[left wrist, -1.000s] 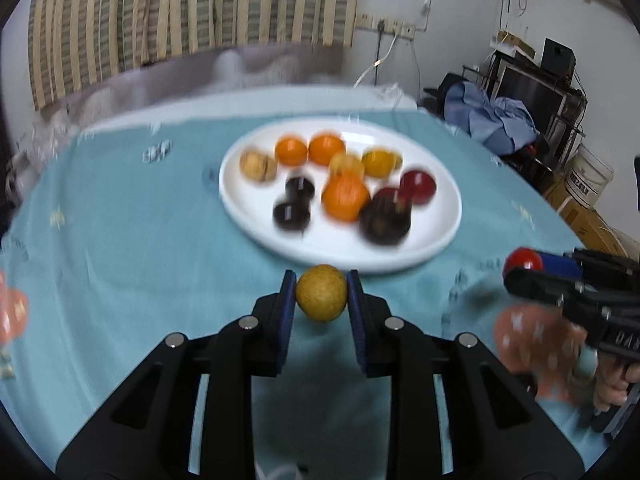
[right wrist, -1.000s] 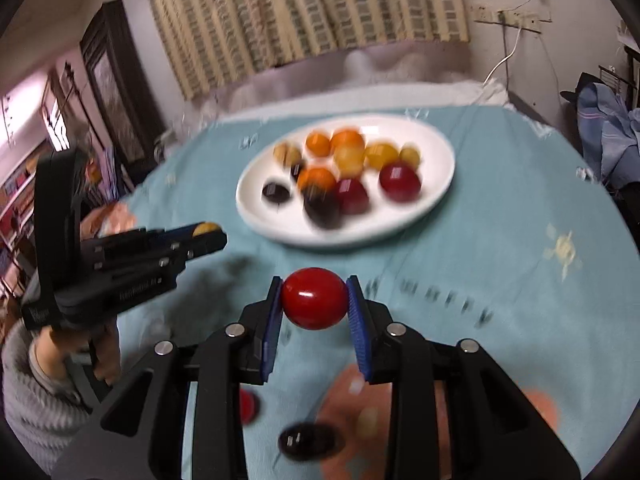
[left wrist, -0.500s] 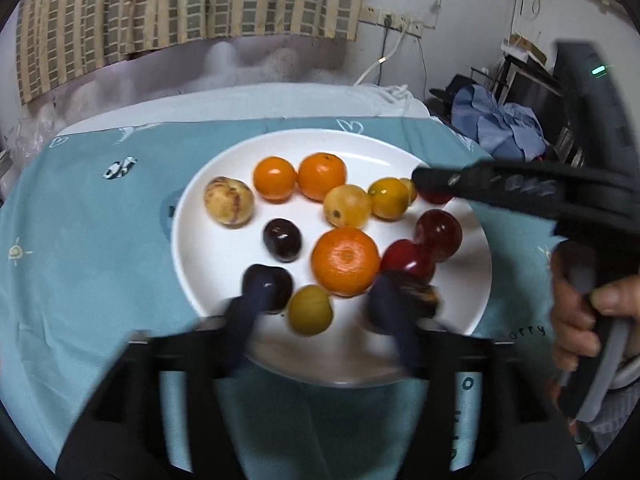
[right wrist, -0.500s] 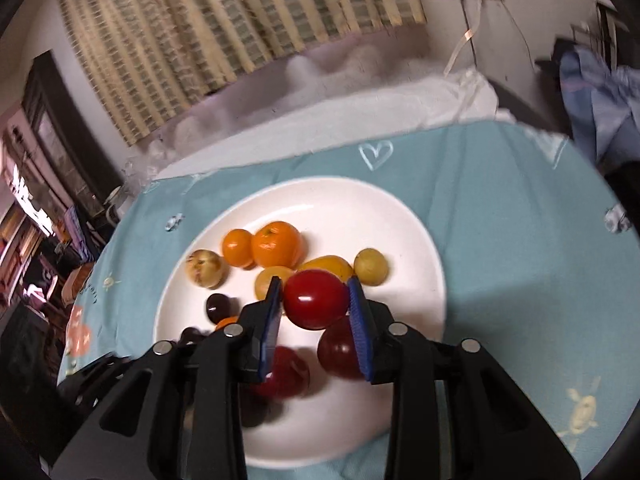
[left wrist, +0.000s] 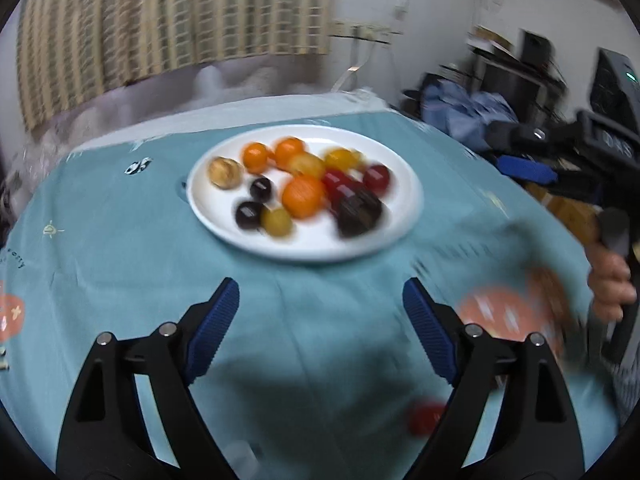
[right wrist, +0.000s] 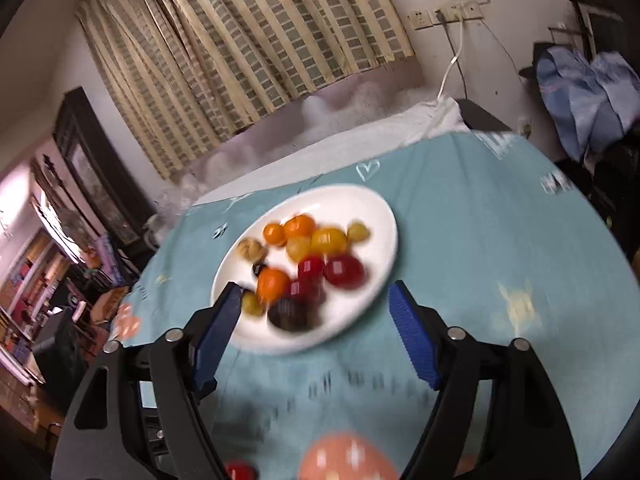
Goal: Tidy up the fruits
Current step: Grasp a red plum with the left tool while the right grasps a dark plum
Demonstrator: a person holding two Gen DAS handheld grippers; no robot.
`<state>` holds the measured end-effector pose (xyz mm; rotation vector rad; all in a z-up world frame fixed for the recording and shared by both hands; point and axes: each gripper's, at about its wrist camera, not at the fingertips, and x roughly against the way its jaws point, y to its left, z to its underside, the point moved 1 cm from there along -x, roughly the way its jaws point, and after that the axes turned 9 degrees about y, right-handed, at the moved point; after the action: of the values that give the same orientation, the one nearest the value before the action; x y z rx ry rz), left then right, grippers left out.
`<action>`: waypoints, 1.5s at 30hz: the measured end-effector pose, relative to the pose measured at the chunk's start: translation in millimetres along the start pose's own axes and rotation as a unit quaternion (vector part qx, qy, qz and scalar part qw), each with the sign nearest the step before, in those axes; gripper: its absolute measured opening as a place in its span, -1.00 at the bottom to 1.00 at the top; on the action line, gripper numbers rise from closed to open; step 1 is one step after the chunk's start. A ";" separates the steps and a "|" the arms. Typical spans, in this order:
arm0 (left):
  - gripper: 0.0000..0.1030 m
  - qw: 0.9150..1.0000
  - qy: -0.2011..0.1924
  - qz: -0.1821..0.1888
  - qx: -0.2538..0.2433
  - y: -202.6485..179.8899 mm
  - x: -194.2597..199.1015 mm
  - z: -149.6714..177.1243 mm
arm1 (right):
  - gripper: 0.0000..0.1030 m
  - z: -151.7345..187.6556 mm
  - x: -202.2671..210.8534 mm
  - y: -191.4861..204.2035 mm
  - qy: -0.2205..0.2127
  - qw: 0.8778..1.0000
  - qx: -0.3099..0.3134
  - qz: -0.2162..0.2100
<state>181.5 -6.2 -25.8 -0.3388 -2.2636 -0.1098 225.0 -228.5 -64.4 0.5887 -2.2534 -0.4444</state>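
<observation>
A white plate on the teal cloth holds several fruits: oranges, yellow ones, red ones and dark plums. A small yellow fruit lies near its front rim beside a dark plum. My left gripper hovers short of the plate, its jaws opening wide with nothing between them. In the right wrist view the plate sits just past my right gripper, whose jaws are also opening and hold nothing. Red fruits rest mid-plate. A loose red fruit lies on the cloth near me.
A person's hand grips the other tool at the right edge. Orange prints mark the tablecloth. Striped curtains hang behind the table. A heap of blue clothes and dark furniture stand to the right.
Both grippers carried their fruits over the plate, let go of the yellow fruit and the red one there, and drew back toward me with jaws wide.
</observation>
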 end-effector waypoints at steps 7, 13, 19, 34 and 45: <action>0.73 0.992 -0.004 -0.041 -0.121 -56.6 21.1 52.8 | 0.52 45.1 15.4 -33.4 0.011 0.996 -0.083 -0.033; 0.71 0.990 0.038 -0.027 -0.130 -57.7 3.3 56.2 | 0.52 43.9 9.7 -29.9 0.017 0.997 -0.071 -0.022; 0.19 0.989 0.070 0.006 -0.127 -58.5 -7.6 58.9 | 0.52 42.7 10.6 -28.9 0.017 0.998 -0.061 -0.018; -0.40 0.994 0.074 0.054 -0.063 -34.3 -6.3 51.9 | 0.53 52.7 0.2 -2.8 0.054 0.998 0.014 -0.010; -0.40 0.996 0.059 -0.010 0.063 37.9 -3.2 43.1 | 0.52 108.1 -23.3 61.1 0.124 0.966 0.219 0.059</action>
<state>162.6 37.7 -57.7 -0.2353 -2.1457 0.0033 142.3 -150.6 -119.8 0.6842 -2.1332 0.1883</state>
